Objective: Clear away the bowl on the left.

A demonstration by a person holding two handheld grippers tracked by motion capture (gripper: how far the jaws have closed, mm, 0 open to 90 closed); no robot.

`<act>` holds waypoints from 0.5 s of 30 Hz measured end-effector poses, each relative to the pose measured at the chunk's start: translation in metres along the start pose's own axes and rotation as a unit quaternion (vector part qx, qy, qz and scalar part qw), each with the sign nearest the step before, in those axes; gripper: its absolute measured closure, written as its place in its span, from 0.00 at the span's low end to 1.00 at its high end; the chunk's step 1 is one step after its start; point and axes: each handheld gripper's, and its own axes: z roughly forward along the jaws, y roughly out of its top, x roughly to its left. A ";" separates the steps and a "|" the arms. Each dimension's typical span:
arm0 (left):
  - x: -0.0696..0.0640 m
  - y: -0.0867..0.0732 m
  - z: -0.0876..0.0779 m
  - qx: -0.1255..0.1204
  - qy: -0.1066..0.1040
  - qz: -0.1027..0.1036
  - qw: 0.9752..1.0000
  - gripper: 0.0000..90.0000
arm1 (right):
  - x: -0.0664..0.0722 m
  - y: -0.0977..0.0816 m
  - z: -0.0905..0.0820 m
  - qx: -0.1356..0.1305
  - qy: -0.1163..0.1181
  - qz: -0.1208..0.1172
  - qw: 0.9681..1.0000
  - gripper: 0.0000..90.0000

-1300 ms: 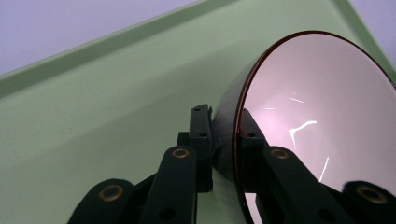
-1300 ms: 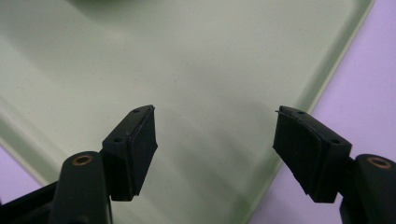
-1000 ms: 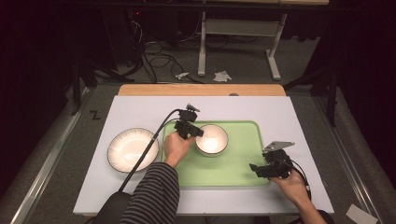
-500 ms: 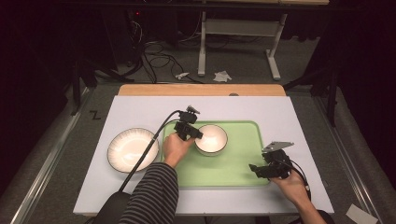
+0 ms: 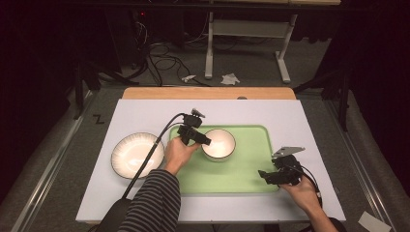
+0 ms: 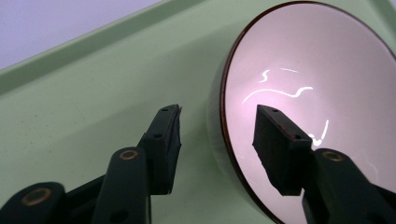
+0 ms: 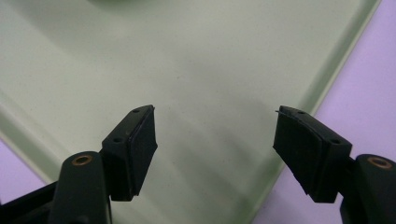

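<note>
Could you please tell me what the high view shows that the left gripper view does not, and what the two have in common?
The high view alone takes in the plate lying on the white table left of the tray, plus the right tool over the tray's near right corner. The left gripper view alone reveals one open jaw outside the bowl's rim and one over its inside. Both share the bowl on the green tray and the left tool.

The bowl straddled by the left claw is glossy glazed ceramic with bright glints and a dark rim. The green tray under the right claw looks like smooth matt plastic, faintly speckled. Both claws' pads are matt black, finely ribbed rubber, with brass-coloured rivets behind them. The table beyond is matt white
</note>
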 end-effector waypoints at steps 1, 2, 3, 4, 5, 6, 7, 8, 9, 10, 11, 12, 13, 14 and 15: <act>0.000 0.000 -0.002 0.002 -0.003 0.005 1.000 0.56 | 0.000 0.000 0.000 0.000 0.000 0.000 1.000 0.35; 0.000 0.001 -0.005 0.002 -0.004 0.006 1.000 0.55 | 0.000 0.000 0.000 0.000 0.000 0.001 1.000 0.35; 0.000 0.001 -0.007 -0.001 -0.006 0.008 1.000 0.55 | 0.000 0.000 0.000 0.000 0.001 0.000 1.000 0.35; 0.000 0.002 -0.010 -0.003 -0.007 0.007 1.000 0.54 | 0.000 0.000 0.000 0.000 0.000 0.000 1.000 0.35; 0.000 0.004 -0.016 -0.009 -0.013 0.007 1.000 0.53 | 0.001 0.001 0.001 0.002 -0.002 -0.002 1.000 0.35; 0.000 0.005 -0.019 -0.011 -0.014 0.007 1.000 0.53 | 0.001 0.001 0.001 0.003 0.000 -0.003 1.000 0.35; 0.000 0.005 -0.019 -0.011 -0.014 0.007 1.000 0.53 | 0.001 0.001 0.001 0.003 0.000 -0.003 1.000 0.35; 0.000 0.006 -0.024 -0.015 -0.016 0.010 1.000 0.53 | 0.001 0.000 0.000 0.003 0.000 -0.004 1.000 0.35; 0.000 0.006 -0.024 -0.015 -0.016 0.010 1.000 0.53 | 0.001 0.000 0.000 0.003 0.000 -0.004 1.000 0.35; -0.001 0.006 -0.026 -0.017 -0.018 0.011 1.000 0.52 | 0.001 0.000 0.001 0.003 -0.001 -0.002 1.000 0.35; -0.001 0.007 -0.029 -0.019 -0.019 0.012 1.000 0.52 | 0.001 0.000 0.001 0.003 -0.001 -0.002 1.000 0.35; -0.001 0.008 -0.031 -0.020 -0.022 0.013 0.999 0.52 | 0.000 0.000 0.002 0.004 0.004 -0.002 1.000 0.34; -0.001 0.009 -0.036 -0.022 -0.028 0.012 0.999 0.51 | 0.001 0.000 0.002 0.007 0.004 -0.003 1.000 0.34; -0.001 0.009 -0.036 -0.022 -0.028 0.012 0.999 0.51 | 0.001 0.000 0.002 0.007 0.004 -0.003 1.000 0.34; -0.001 0.009 -0.038 -0.024 -0.031 0.013 0.999 0.51 | 0.000 0.001 0.002 0.006 0.003 -0.008 1.000 0.34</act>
